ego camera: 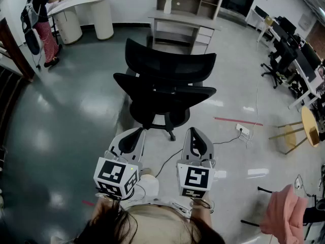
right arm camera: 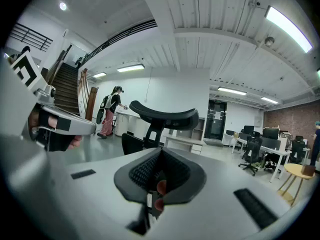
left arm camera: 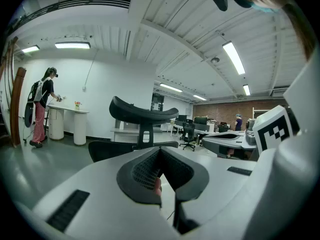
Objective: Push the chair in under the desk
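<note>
A black mesh office chair [ego camera: 165, 90] with a headrest stands on the glossy floor, its back toward me, some way out from the grey desk [ego camera: 185, 22] with drawers and a shelf unit behind it. My left gripper [ego camera: 134, 135] and right gripper [ego camera: 193, 135] are held side by side just short of the chair's base, both shut with nothing between the jaws. In the left gripper view the headrest [left arm camera: 142, 113] rises beyond the shut left gripper [left arm camera: 160, 170]. The right gripper view shows the headrest [right arm camera: 162, 116] over the shut right gripper [right arm camera: 160, 176].
A person [ego camera: 38, 19] stands at a white rounded counter [ego camera: 86, 9] at the back left. A power strip [ego camera: 242, 131] with its cable and a red strip [ego camera: 238, 121] lie on the floor to the right. A yellow stool [ego camera: 299, 131] and other desks [ego camera: 284, 50] fill the right side.
</note>
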`<act>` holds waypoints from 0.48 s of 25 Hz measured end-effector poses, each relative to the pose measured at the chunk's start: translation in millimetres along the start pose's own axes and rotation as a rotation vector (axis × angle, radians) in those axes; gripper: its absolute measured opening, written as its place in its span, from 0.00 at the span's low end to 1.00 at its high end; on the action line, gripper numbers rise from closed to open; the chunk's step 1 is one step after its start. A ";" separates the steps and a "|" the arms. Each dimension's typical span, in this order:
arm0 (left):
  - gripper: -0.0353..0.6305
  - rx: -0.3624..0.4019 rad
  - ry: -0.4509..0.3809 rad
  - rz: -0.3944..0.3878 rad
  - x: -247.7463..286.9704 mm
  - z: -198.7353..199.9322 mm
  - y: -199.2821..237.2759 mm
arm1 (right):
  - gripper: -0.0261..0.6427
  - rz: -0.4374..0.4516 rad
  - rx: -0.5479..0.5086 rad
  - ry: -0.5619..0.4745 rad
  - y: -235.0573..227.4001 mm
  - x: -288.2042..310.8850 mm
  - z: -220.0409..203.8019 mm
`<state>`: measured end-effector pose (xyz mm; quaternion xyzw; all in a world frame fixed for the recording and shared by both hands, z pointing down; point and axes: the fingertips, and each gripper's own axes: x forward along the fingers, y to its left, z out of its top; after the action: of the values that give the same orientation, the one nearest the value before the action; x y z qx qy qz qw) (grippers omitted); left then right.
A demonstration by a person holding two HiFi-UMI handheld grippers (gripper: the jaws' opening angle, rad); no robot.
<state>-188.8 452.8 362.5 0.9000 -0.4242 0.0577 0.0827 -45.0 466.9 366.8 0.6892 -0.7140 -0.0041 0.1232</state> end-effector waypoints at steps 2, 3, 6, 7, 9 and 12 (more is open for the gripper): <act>0.07 0.005 0.004 0.006 6.1 -0.3 4.3 | 0.07 0.002 -0.003 0.002 -0.4 6.7 -0.1; 0.07 0.010 0.006 0.009 8.7 -0.8 6.5 | 0.07 0.002 -0.003 0.004 -0.5 9.6 -0.2; 0.07 0.025 0.016 0.017 13.8 -3.4 14.0 | 0.07 -0.006 -0.003 0.011 -0.7 17.0 -0.3; 0.07 0.028 0.017 0.019 15.1 -3.8 17.1 | 0.07 -0.011 -0.004 0.013 -1.5 19.2 -0.5; 0.07 0.035 0.021 0.022 18.2 -4.4 23.7 | 0.07 -0.022 -0.005 0.018 -4.8 23.0 -2.0; 0.07 0.055 0.024 0.033 25.9 -4.1 38.2 | 0.08 -0.022 0.002 0.018 -7.8 33.5 -0.8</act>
<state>-202.1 410.2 374.8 0.8940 -0.4362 0.0815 0.0619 -37.8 433.6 371.9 0.6971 -0.7054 0.0015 0.1286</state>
